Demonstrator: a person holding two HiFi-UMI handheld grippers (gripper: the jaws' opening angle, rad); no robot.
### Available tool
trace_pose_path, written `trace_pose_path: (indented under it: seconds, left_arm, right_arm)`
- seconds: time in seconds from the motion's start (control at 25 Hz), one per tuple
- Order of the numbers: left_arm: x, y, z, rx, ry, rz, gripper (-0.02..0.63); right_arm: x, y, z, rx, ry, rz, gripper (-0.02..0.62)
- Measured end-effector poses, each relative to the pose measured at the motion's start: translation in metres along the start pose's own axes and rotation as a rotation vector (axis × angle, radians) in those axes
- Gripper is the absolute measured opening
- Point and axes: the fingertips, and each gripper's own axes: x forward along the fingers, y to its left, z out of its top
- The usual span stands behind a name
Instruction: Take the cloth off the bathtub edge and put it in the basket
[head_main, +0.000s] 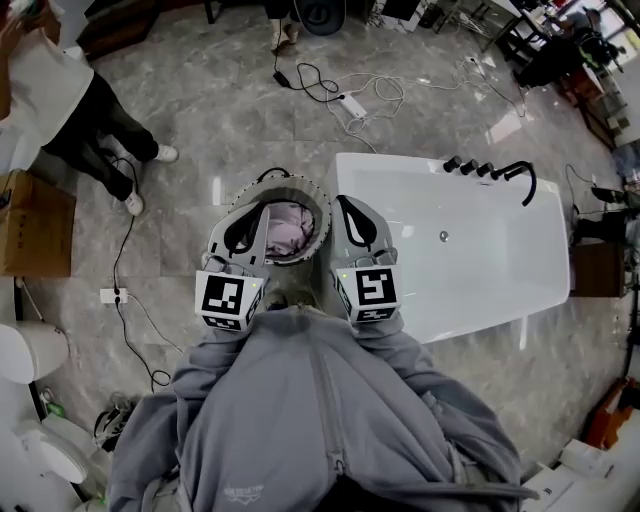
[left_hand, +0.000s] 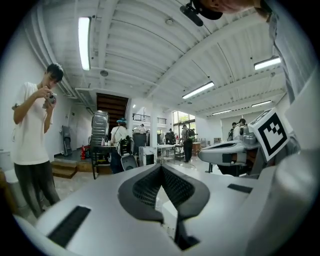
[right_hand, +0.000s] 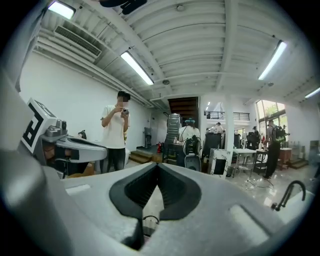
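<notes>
Cloth (head_main: 288, 228) lies inside the basket (head_main: 305, 187), just left of the bathtub (head_main: 470, 270); the tub edge looks bare. Judgement: the drop is done. Best now is to stay clear of the basket rim and snag nothing.

Left hand-held gripper (head_main: 248, 222) and right hand-held gripper (head_main: 352, 222) are both closed and empty. I hold them near my chest, side by side, aimed roughly level across the room.

Grey marbled floor (head_main: 200, 80), loose cables (head_main: 312, 74) — white ribbed ceiling (right_hand: 200, 45), strip lights (right_hand: 136, 67), dark stairs (right_hand: 184, 105) at the back.

Pale pink cloth (head_main: 290, 227) lies bunched in the basket (head_main: 304, 187) beside the bathtub (head_main: 480, 265)
</notes>
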Motion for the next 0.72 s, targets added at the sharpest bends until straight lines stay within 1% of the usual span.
trace_pose_path:
  seconds: [0.12,0.28,0.6,0.72]
  left_arm:
    - [-0.007,-0.001,0.013,0.026,-0.039,0.02,0.006]
    - [-0.009,-0.006,0.026,0.039,-0.072,0.023,0.006]
    - [-0.009,-0.007,0.027,0.039,-0.082,0.027,0.006]
    - [-0.01,-0.009,0.028,0.04,-0.08,0.015,0.006]
  right_arm:
    - [-0.006,0.001,0.006,-0.008,-0.024,-0.014,0.005]
    - [-0.009,0.004,0.013,-0.02,-0.041,-0.008,0.005]
    - [-0.007,0.011,0.018,-0.022,-0.054,0.013,0.005]
    - [-0.007,0.011,0.017,-0.018,-0.05,0.013,0.005]
